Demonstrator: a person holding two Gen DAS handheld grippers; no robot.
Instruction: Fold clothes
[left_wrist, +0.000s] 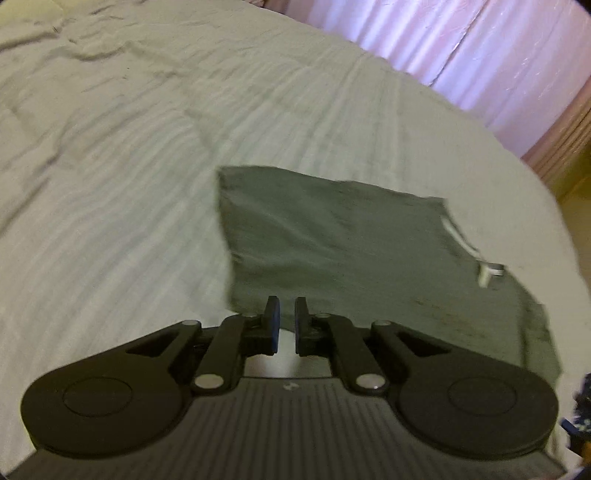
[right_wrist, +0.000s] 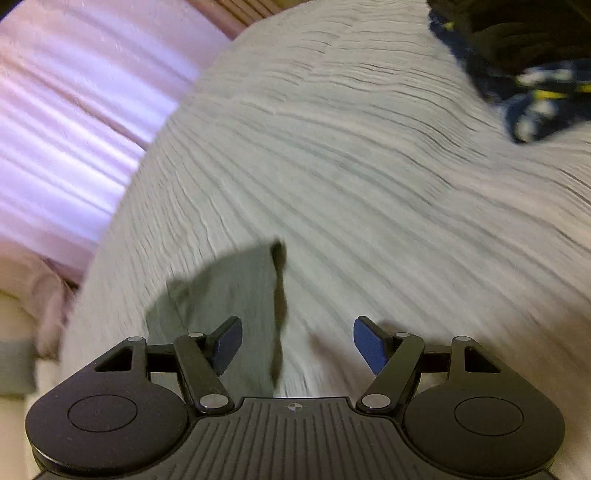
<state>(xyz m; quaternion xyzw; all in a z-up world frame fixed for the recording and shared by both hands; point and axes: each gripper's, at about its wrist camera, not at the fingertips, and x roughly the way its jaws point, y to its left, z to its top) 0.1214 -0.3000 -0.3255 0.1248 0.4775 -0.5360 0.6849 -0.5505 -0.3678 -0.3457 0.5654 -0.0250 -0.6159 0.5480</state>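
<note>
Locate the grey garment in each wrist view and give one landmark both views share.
Left wrist: the grey garment fills the centre and lower right, spread on the bed just beyond the left gripper.
Right wrist: the grey garment shows as a small blurred patch at lower left of centre, above the right gripper.
Shared landmark: the pale ribbed bedspread, with the pink curtain behind it.
</note>
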